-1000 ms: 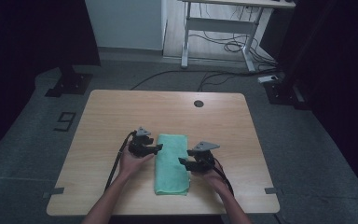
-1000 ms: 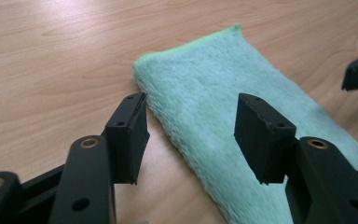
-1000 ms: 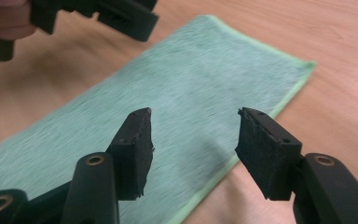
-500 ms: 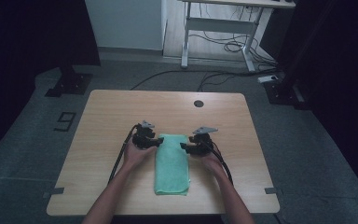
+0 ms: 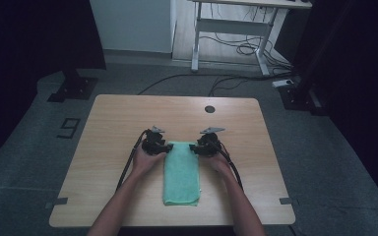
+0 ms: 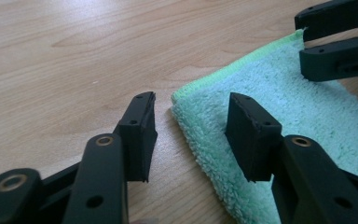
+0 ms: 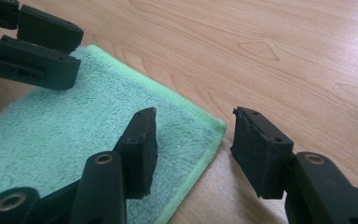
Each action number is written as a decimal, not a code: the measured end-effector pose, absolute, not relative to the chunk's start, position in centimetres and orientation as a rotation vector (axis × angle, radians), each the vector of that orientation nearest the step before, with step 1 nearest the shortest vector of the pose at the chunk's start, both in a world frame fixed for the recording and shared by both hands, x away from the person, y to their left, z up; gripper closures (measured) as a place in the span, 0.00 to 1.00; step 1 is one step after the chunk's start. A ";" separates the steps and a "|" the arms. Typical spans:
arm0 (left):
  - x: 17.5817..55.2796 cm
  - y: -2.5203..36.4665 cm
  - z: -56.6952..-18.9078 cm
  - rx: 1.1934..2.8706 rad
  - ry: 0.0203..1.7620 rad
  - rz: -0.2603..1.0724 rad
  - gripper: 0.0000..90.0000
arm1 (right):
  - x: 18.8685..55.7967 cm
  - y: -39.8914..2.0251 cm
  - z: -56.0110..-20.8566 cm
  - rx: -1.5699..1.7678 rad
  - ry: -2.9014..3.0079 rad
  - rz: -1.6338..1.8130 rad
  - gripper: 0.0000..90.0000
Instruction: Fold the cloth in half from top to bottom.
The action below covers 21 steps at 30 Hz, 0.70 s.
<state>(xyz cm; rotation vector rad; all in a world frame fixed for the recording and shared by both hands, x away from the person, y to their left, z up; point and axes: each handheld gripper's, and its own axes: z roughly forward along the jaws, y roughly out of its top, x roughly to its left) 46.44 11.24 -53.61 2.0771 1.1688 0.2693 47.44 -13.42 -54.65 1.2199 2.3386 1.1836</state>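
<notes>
Both the left gripper (image 6: 191, 128) and right gripper (image 7: 193, 137) are straddling far corners of the green towel (image 5: 181, 169), jaws apart, closing, not yet pinching.

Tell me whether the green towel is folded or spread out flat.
Folded. The green towel lies as a narrow strip on the table, its near end rounded like a fold; how many layers cannot be told.

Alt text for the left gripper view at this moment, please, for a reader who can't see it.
The left gripper straddles a corner of a folded green towel on a wooden table, jaws apart, one on each side of the corner, and not pressing it. The right gripper is at the towel's next corner, at top right.
</notes>
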 end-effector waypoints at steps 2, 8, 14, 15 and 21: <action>46.5 11.2 -53.7 2.082 1.168 0.267 0.61 | 47.5 -13.4 -54.7 1.215 2.344 1.181 0.56; 46.5 11.1 -53.9 2.086 1.165 0.262 0.68 | 47.7 -13.1 -54.8 1.201 2.346 1.151 0.61; 46.5 11.1 -54.0 2.082 1.157 0.258 0.77 | 47.6 -12.9 -54.9 1.172 2.351 1.151 0.74; 46.5 11.1 -54.1 2.079 1.155 0.255 0.79 | 47.6 -12.9 -54.9 1.173 2.353 1.156 0.77; 46.5 11.0 -54.2 2.065 1.128 0.239 0.92 | 47.9 -13.3 -55.0 1.180 2.377 1.216 0.88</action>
